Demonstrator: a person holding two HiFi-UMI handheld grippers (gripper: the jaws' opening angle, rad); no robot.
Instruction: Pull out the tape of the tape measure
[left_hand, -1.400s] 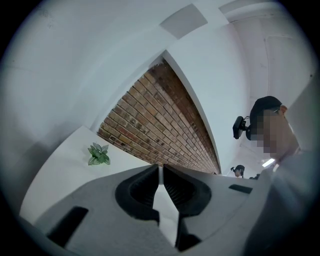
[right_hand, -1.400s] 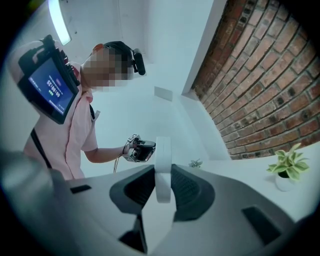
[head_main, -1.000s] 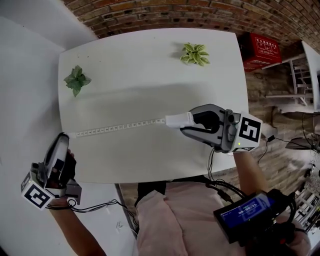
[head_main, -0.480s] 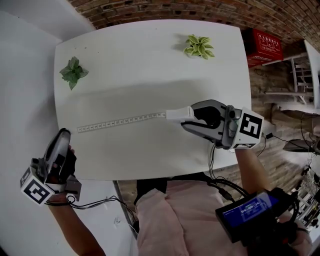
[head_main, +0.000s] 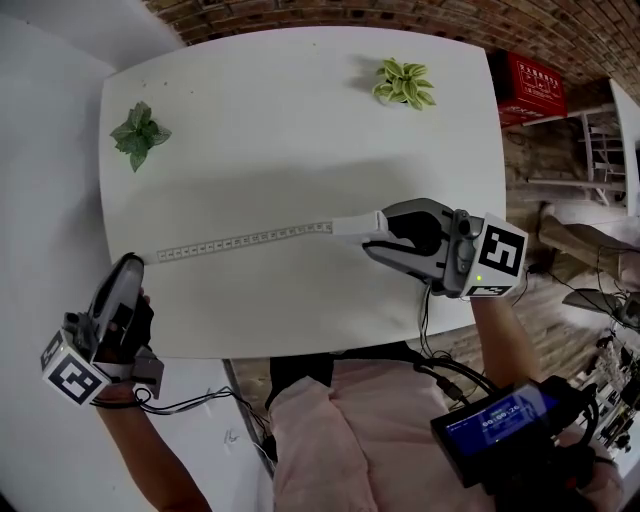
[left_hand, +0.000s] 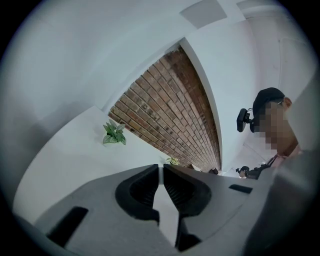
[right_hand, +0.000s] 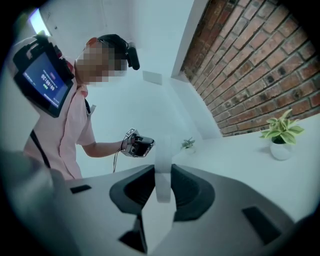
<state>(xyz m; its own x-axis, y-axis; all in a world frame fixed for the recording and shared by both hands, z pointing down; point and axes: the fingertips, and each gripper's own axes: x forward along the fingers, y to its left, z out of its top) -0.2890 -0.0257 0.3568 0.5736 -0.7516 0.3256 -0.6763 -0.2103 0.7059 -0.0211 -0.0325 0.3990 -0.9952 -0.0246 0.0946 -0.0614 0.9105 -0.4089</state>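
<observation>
The right gripper (head_main: 375, 233) is clamped on the white tape measure (head_main: 352, 228). The case pokes out of the jaws toward nine o'clock, and in the right gripper view it shows as a pale, blurred block pinched between the two pads. This gripper hangs over the white table (head_main: 300, 130), near its four o'clock side.

From the case the tape (head_main: 245, 240) is drawn out in one straight line across the table, heading between eight and nine o'clock. Its marked stretch fades out just beside the tips of the left gripper (head_main: 129, 264).

The left gripper sits at the table's eight o'clock edge and points roughly toward twelve, with its marker cube at the seven o'clock end. Its jaws are drawn almost together, leaving only a thin pale slit between the pads (whether that sliver is the tape's end I cannot tell).

Further out, a dark green plant (head_main: 137, 135) stands near the table's ten o'clock corner and a variegated plant (head_main: 404, 82) near one o'clock. A brick wall (head_main: 400, 15) runs beyond the table at twelve. A red crate (head_main: 533, 88) sits off the table at two o'clock. A device with a lit screen (head_main: 500, 420) hangs at the person's side, at five o'clock in the head view.
</observation>
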